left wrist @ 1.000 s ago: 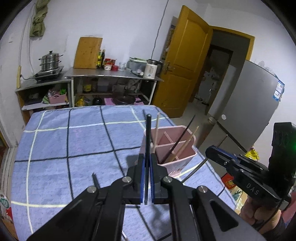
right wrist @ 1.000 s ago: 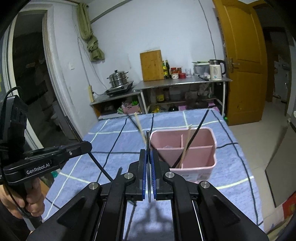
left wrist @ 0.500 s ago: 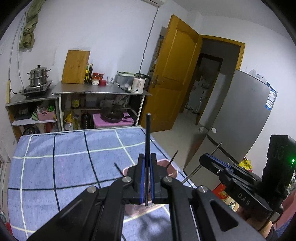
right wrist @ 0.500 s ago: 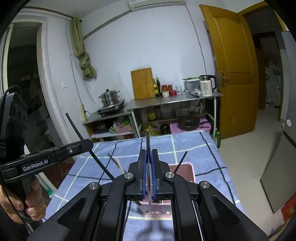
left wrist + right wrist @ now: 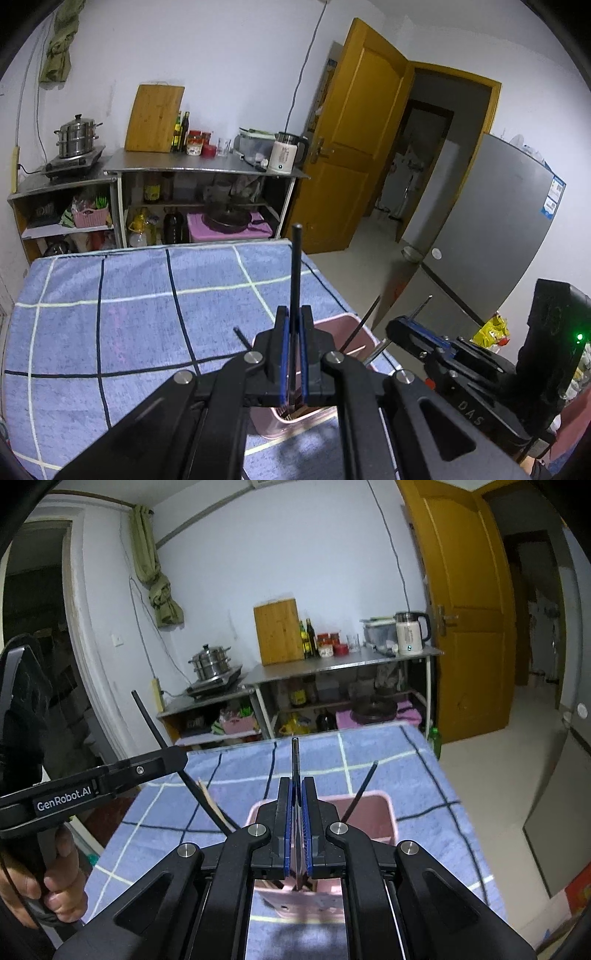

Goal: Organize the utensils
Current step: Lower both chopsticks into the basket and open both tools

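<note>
Both tools have pulled back from the pink holder [image 5: 384, 812]; left tool [image 5: 293, 360] clamps a black chopstick [image 5: 295, 273], right tool [image 5: 298, 830] a metal chopstick [image 5: 295, 760]; neither is stowed yet.

Directly below both tools the pink holder [image 5: 384, 812] and its leaning chopsticks [image 5: 360, 792] block the way, while the blue cloth [image 5: 129, 314] ahead lies bare.

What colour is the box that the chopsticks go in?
Pink. The box shows best in the right wrist view.
</note>
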Motion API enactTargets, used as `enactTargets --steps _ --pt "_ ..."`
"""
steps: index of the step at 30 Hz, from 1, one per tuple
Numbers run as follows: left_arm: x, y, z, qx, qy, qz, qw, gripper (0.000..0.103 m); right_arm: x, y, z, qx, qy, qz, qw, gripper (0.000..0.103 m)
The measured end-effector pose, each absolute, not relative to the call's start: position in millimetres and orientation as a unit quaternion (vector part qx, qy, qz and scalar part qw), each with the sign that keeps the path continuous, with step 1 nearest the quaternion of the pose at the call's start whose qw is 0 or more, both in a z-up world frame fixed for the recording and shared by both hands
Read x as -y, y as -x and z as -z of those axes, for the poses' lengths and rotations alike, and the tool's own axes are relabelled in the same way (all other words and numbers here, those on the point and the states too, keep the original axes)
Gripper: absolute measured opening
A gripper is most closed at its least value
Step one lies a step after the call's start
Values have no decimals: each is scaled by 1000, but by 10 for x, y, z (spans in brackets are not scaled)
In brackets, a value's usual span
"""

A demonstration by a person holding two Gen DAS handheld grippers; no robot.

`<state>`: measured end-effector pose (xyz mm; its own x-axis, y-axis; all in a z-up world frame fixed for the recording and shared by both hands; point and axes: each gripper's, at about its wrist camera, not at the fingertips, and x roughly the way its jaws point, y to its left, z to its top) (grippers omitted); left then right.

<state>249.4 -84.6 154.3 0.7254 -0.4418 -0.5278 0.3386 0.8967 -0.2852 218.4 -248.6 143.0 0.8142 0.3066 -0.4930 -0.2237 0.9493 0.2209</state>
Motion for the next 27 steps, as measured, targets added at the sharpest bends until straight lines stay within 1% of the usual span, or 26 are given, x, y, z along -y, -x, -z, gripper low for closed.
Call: enactTargets --steps 7,16,25,27 --pt "886 -2511 -1317 -320 77 213 920 5 2470 -2270 -1122 -298 -72 -136 942 5" --pt "941 -2581 -1056 -346 72 206 912 5 2473 -2295 -858 -326 -63 -131 934 5" --pt "945 -2593 -1001 -350 69 208 911 6 2487 -2277 -836 -337 -61 -122 932 5" --pt "918 -2560 -1029 -343 72 210 913 6 2490 -2239 -874 -332 -61 -121 933 8"
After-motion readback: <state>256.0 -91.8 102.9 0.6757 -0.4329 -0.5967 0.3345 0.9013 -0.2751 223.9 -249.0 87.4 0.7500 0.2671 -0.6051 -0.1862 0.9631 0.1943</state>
